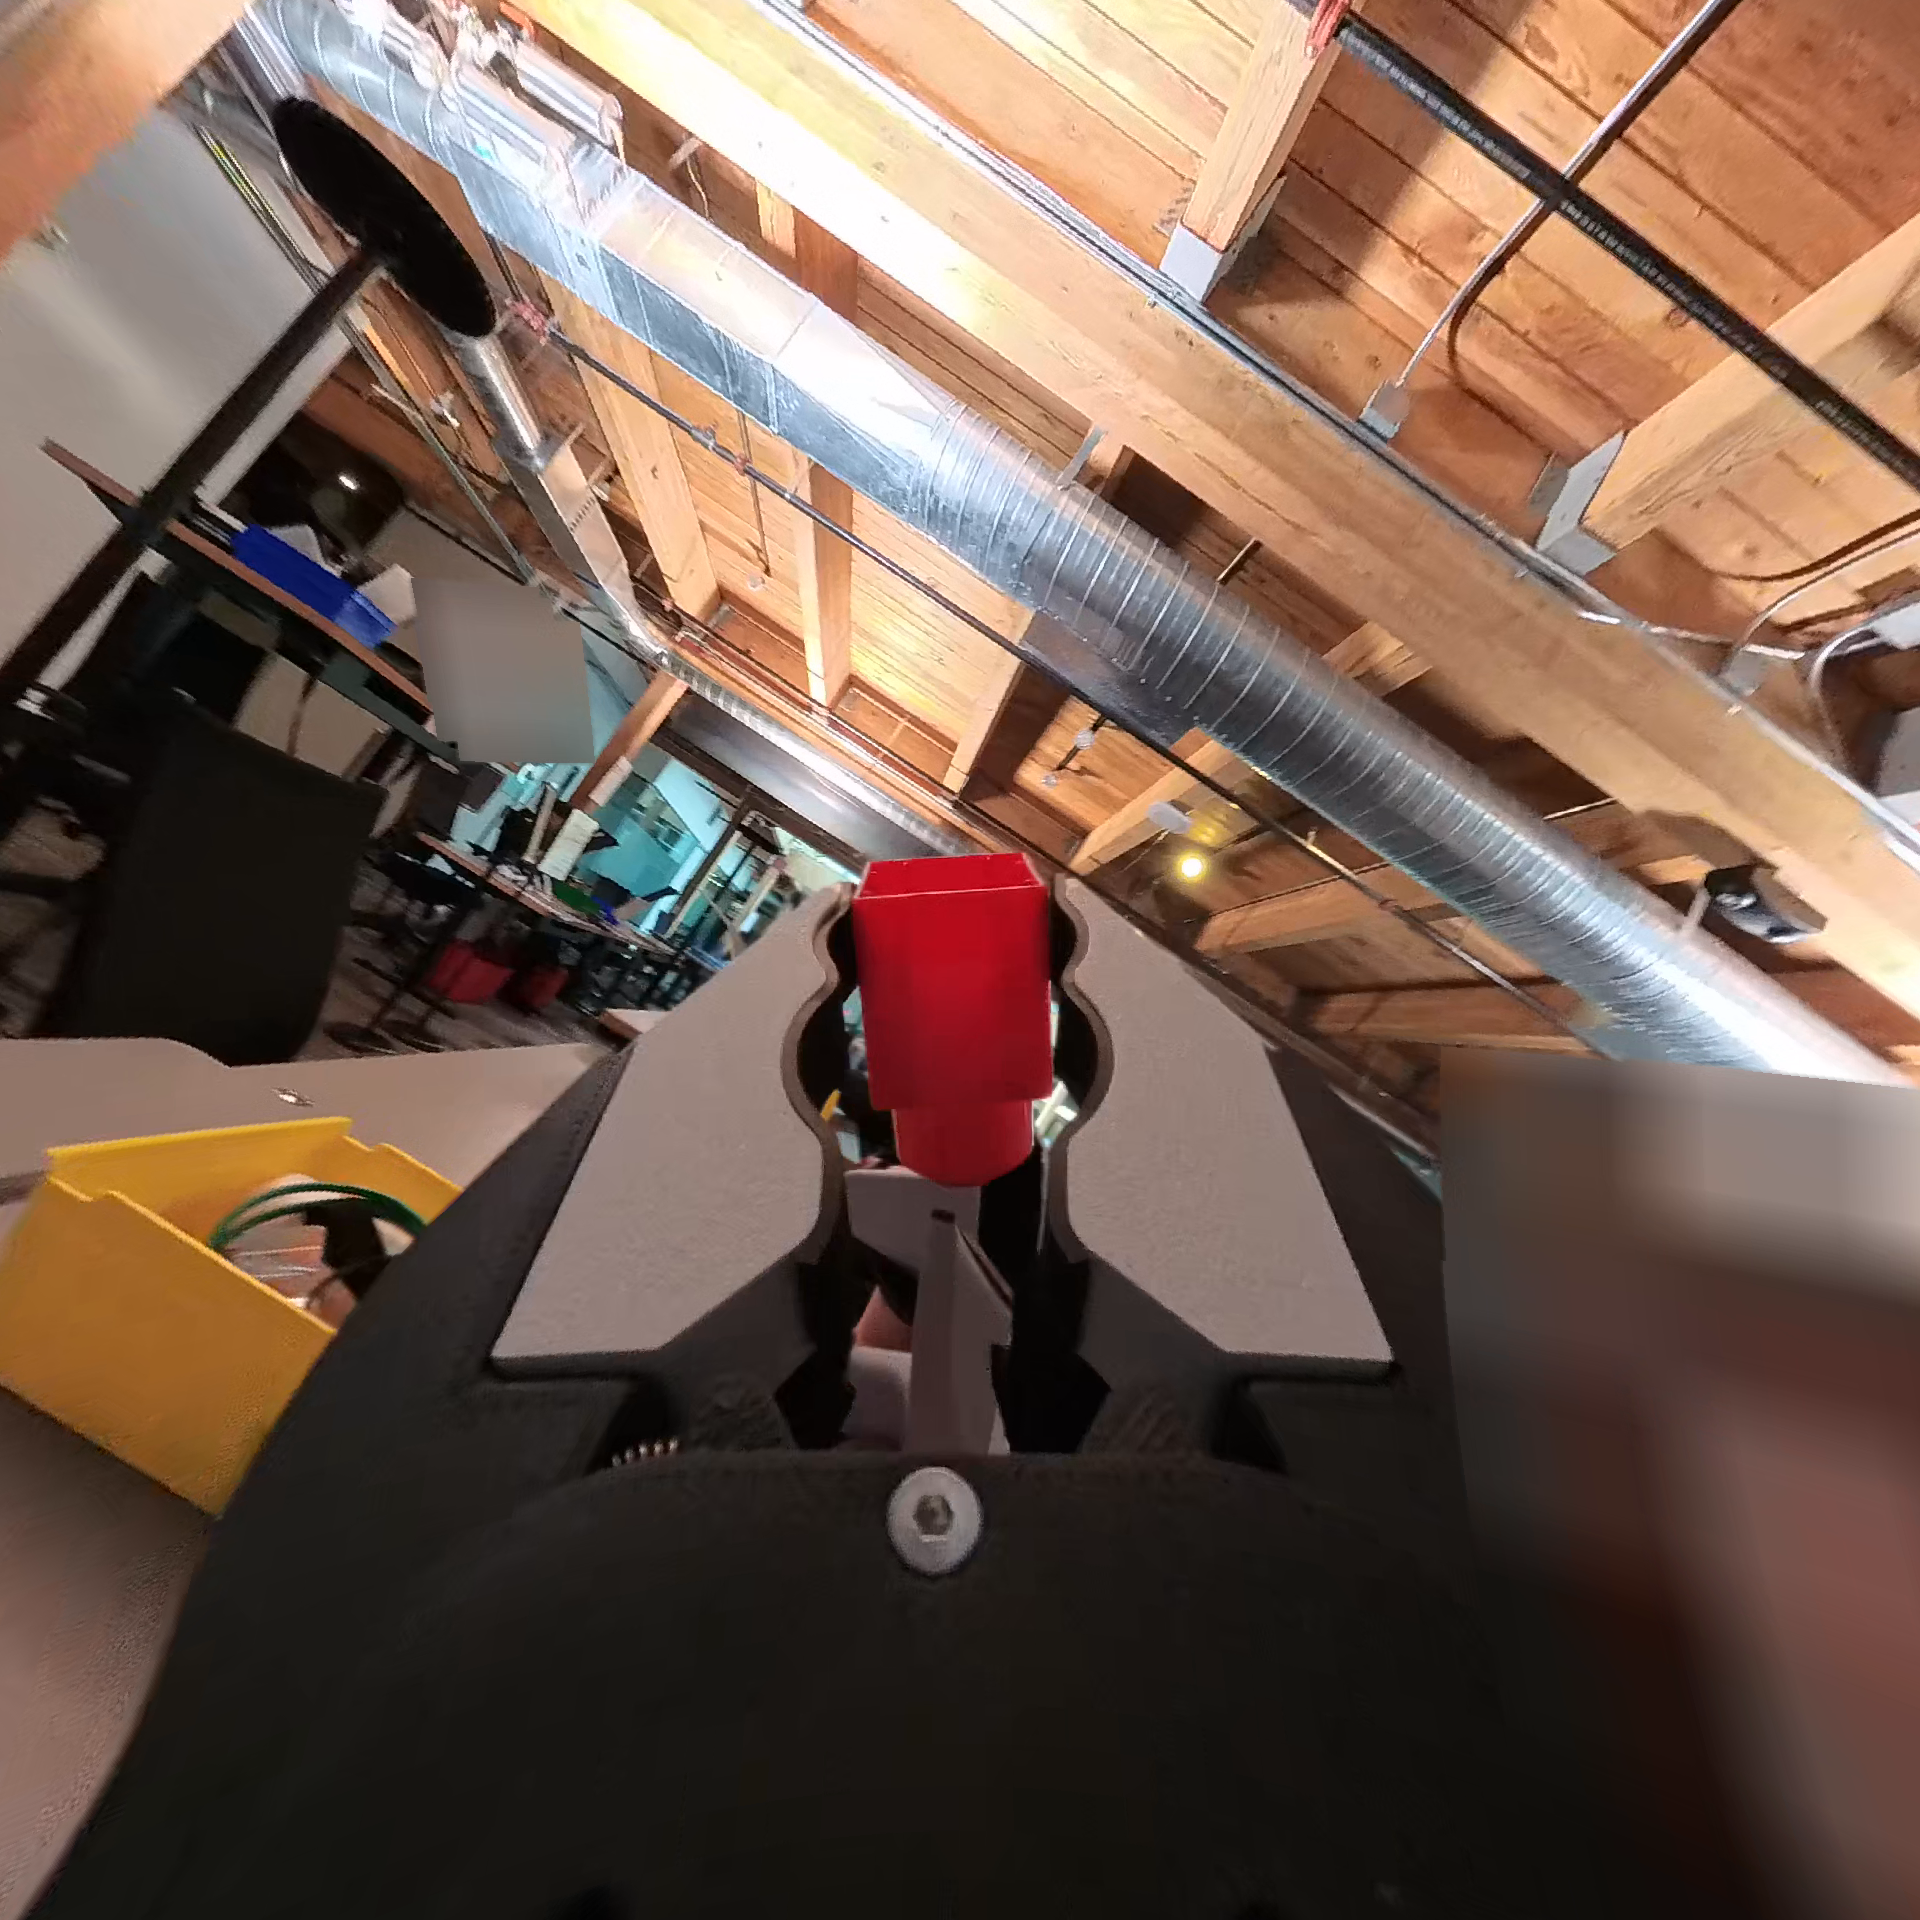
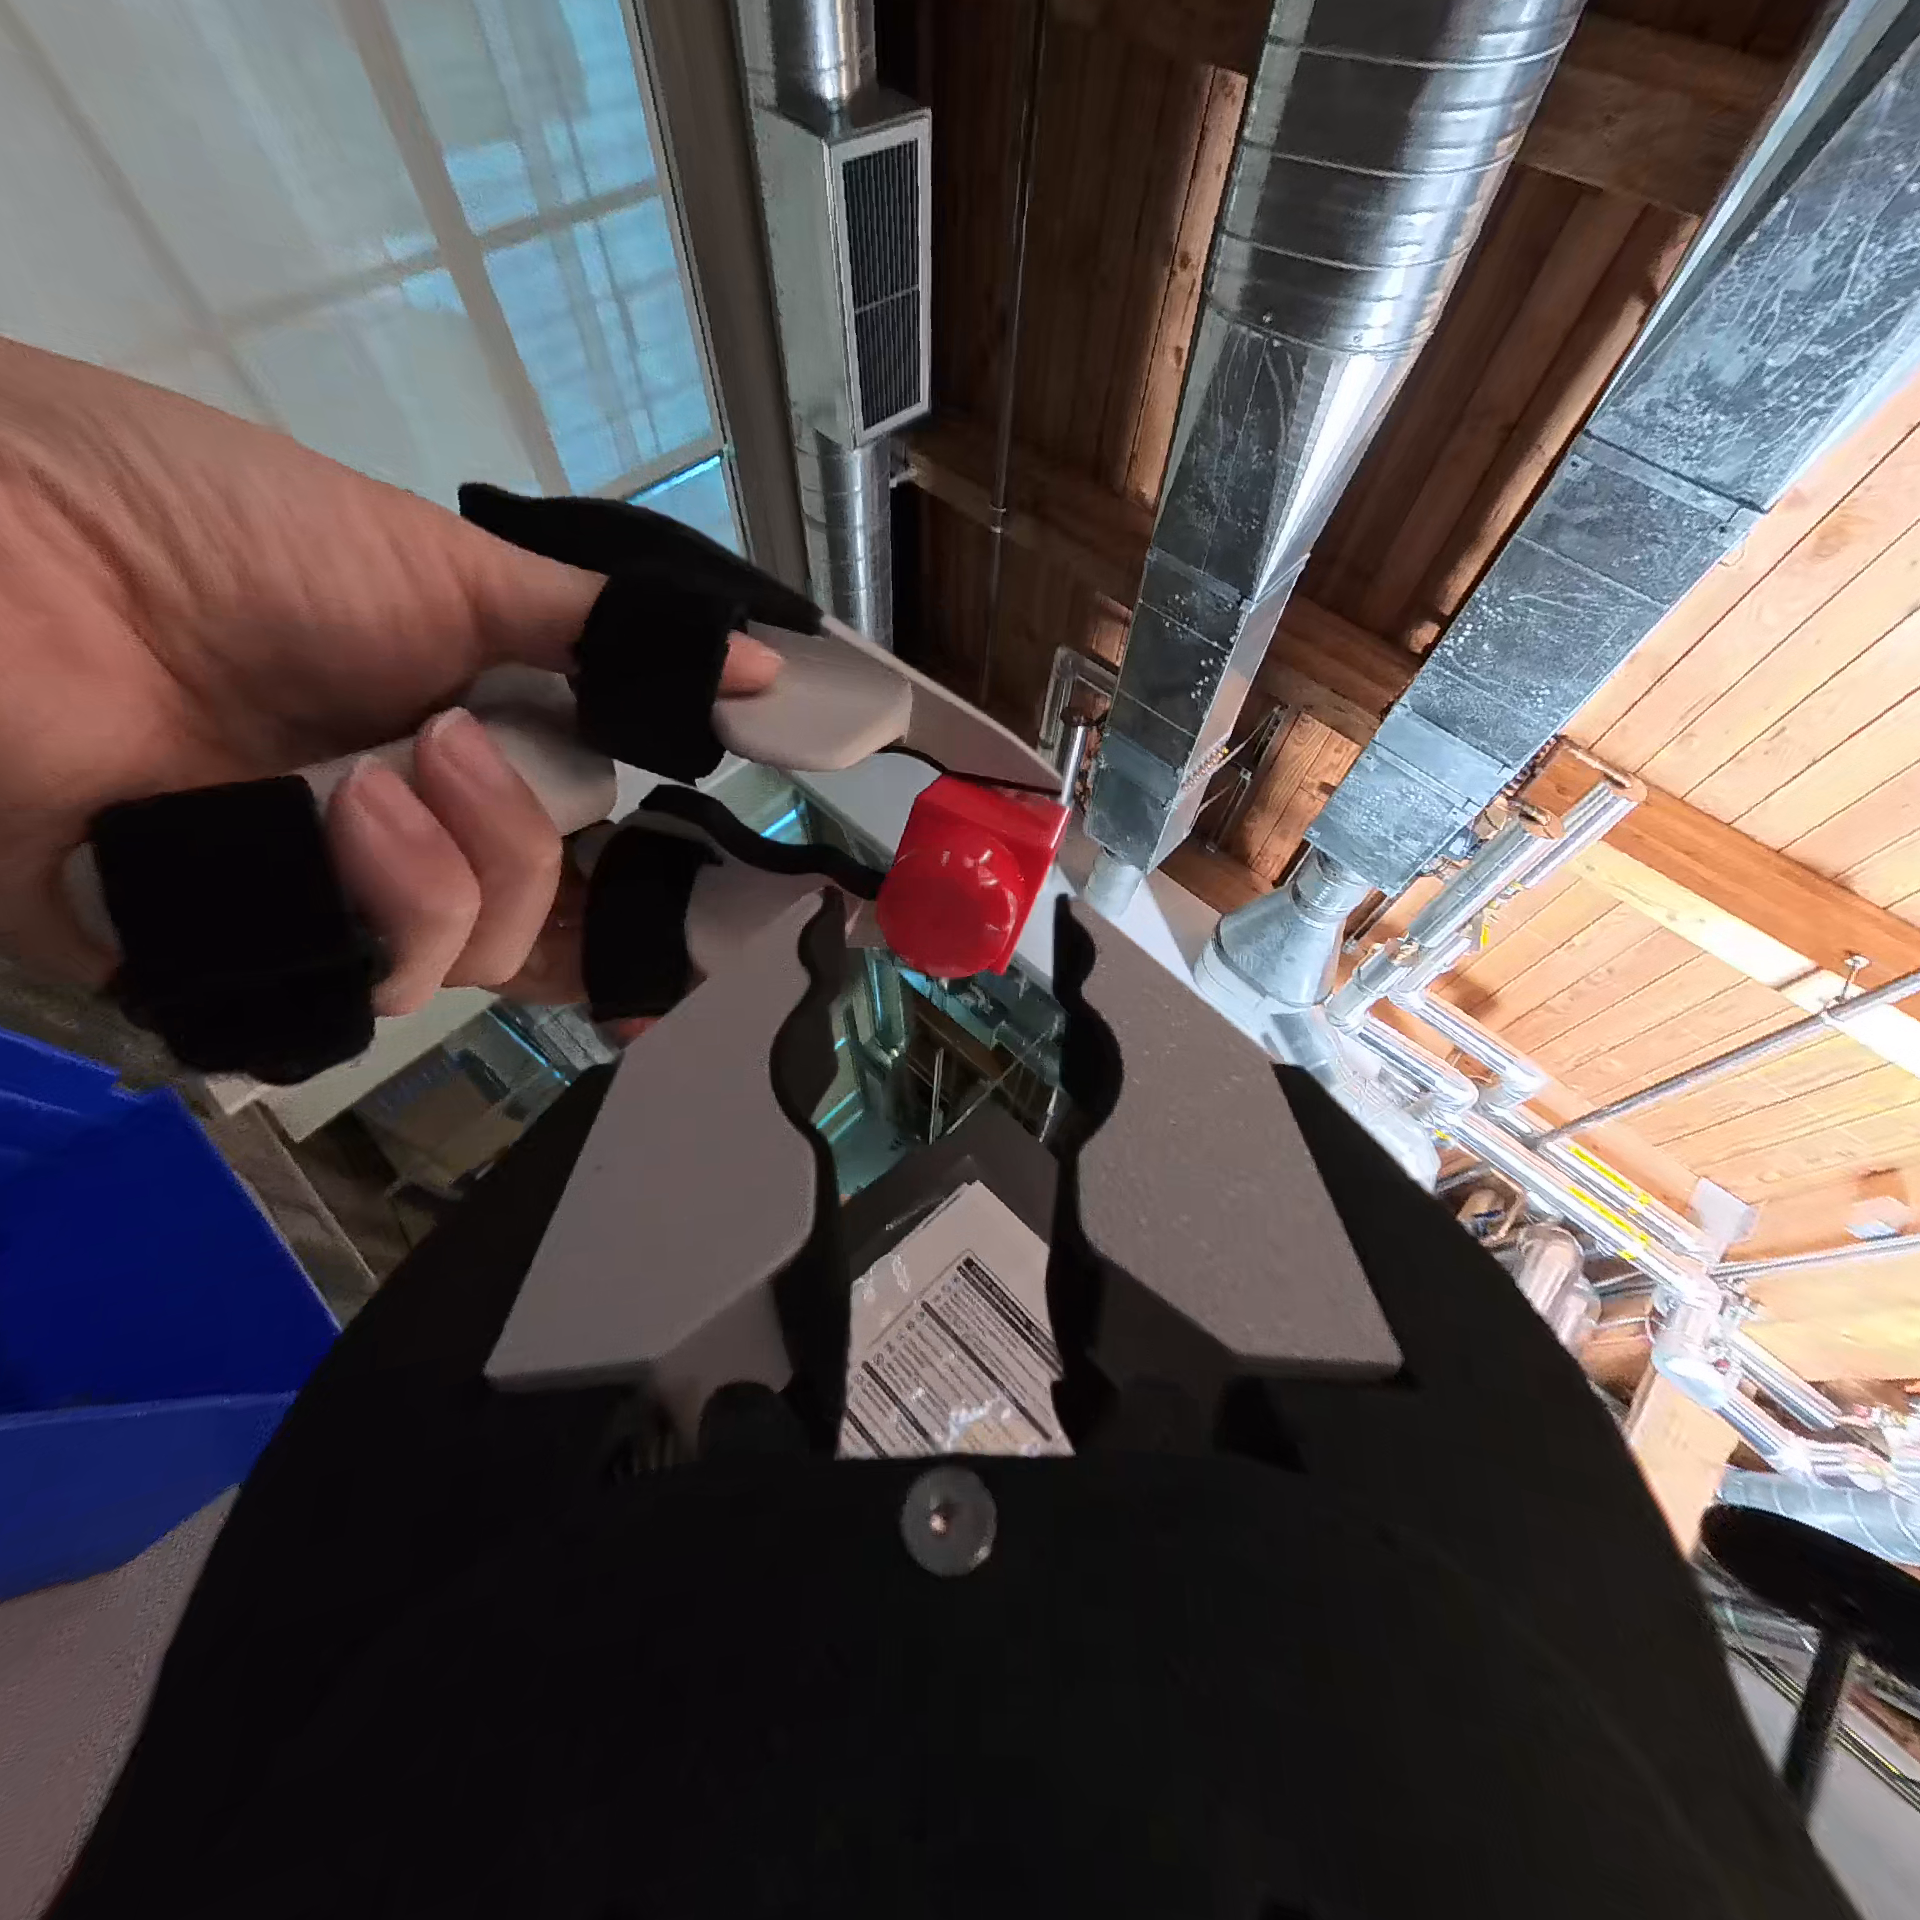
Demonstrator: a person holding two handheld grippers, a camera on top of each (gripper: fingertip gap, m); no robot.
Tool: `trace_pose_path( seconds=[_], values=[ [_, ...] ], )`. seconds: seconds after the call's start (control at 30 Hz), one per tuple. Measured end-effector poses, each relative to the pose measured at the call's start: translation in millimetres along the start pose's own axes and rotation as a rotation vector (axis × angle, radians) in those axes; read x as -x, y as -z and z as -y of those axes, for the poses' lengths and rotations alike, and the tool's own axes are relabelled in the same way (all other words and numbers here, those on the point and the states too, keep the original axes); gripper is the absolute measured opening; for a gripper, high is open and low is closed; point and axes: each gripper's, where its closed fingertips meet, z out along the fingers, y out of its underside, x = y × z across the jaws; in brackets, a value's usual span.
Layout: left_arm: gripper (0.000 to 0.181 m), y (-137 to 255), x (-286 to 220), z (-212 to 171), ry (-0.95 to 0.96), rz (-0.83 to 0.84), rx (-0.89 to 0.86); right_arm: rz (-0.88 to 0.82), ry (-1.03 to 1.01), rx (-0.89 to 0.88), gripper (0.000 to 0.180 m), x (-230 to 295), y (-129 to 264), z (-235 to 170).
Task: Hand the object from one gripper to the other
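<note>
A red plastic piece [image 1: 951, 997], with a square open end and a round base, sits between the fingers of my left gripper [image 1: 951, 904], which is shut on it and points up towards the ceiling. In the right wrist view the same red piece [image 2: 966, 883] is held aloft in the left gripper, whose grey fingers [image 2: 966, 738] are worked by a person's hand [image 2: 260, 644]. My right gripper [image 2: 940, 914] is open, with the piece's round base right at its fingertips. One of its grey fingers [image 1: 940, 1288] shows edge-on just below the piece in the left wrist view.
A yellow bin [image 1: 156, 1320] holding green wire and other items stands on the grey table at the left. A blue bin [image 2: 125, 1299] is close on the left of the right gripper. Metal ducts and wooden beams are overhead. Left tips to right tips: about 5 cm.
</note>
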Motion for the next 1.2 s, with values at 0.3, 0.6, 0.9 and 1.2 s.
trace_pose_path(
  seconds=[0.3,0.6,0.9,1.2],
  values=[
    [0.038,-6,-1,-1,0.055,-0.05,-0.044,0.003,-0.007,0.037,0.026,-5,-1,-3],
    [0.067,2,-9,15,-0.8,0.174,0.03,0.08,-0.863,0.096,0.024,-59,-4,-49],
    [0.068,2,39,-37,-1.135,0.258,0.439,0.443,-1.87,0.127,0.021,-55,2,-94],
    [0.072,-9,73,-73,-1.655,0.324,0.553,0.614,-2.175,0.054,0.021,-49,5,-81]
  ],
)
